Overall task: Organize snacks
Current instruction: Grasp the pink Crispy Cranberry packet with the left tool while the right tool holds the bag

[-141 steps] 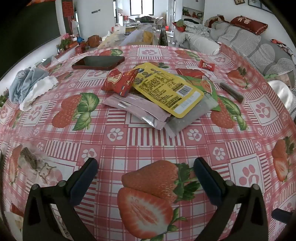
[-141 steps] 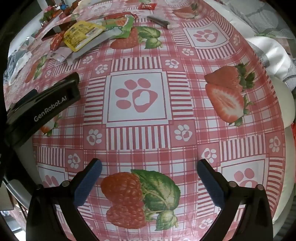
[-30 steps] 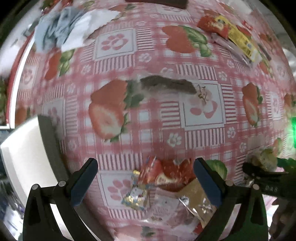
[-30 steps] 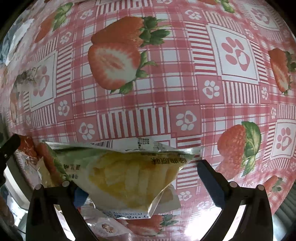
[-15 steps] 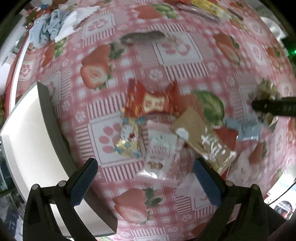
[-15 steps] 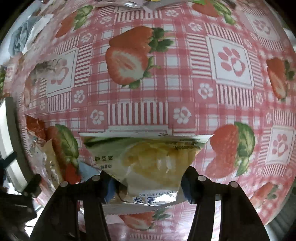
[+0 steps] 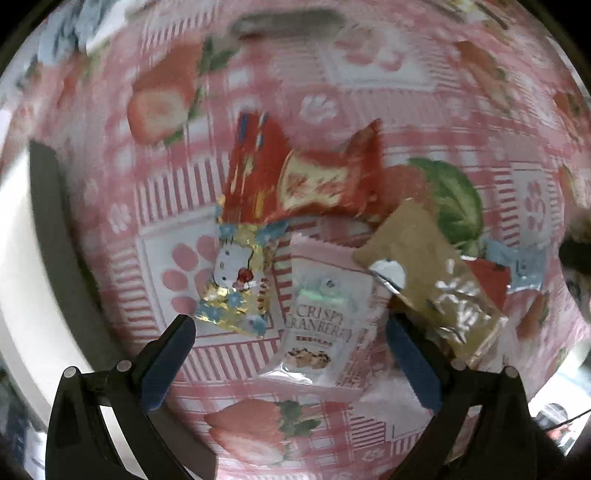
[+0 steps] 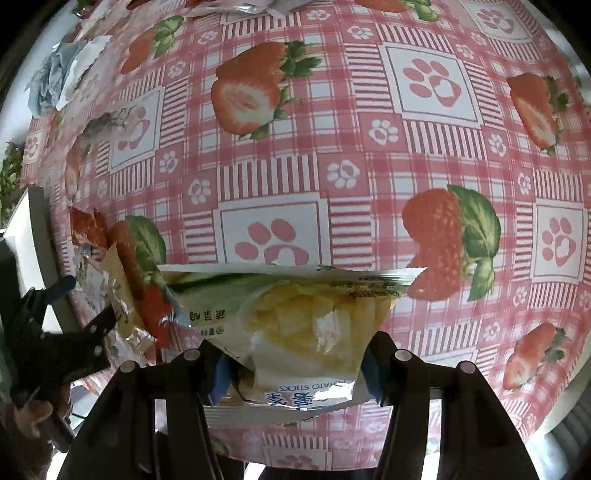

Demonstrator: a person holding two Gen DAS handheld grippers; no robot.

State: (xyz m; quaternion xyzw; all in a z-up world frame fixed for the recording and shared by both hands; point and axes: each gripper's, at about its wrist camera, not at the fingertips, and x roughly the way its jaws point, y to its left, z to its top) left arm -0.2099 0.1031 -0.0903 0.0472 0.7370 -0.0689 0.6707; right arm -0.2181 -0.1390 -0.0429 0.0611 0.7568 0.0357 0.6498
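Note:
My left gripper (image 7: 291,343) is open above a heap of snack packets near the table's front-left edge. Its fingers straddle a pink cranberry packet (image 7: 325,314). Beside it lie a gold cartoon packet (image 7: 236,284), a red packet (image 7: 306,173) and a tan foil packet (image 7: 432,280). My right gripper (image 8: 295,373) is shut on a yellow-green potato sticks bag (image 8: 295,317), held above the tablecloth. The left gripper (image 8: 85,332) and the heap (image 8: 129,288) show at the left of the right wrist view.
The table wears a pink strawberry and paw-print cloth (image 8: 428,81). A white chair or ledge with a dark edge (image 7: 48,221) sits close on the left. A blue-white cloth (image 8: 59,81) and more packets (image 8: 251,5) lie at the far side.
My left gripper has dropped closer to the snack heap, its fingers now around the cranberry packet. My right gripper stays closed on the potato sticks bag, which has shifted slightly.

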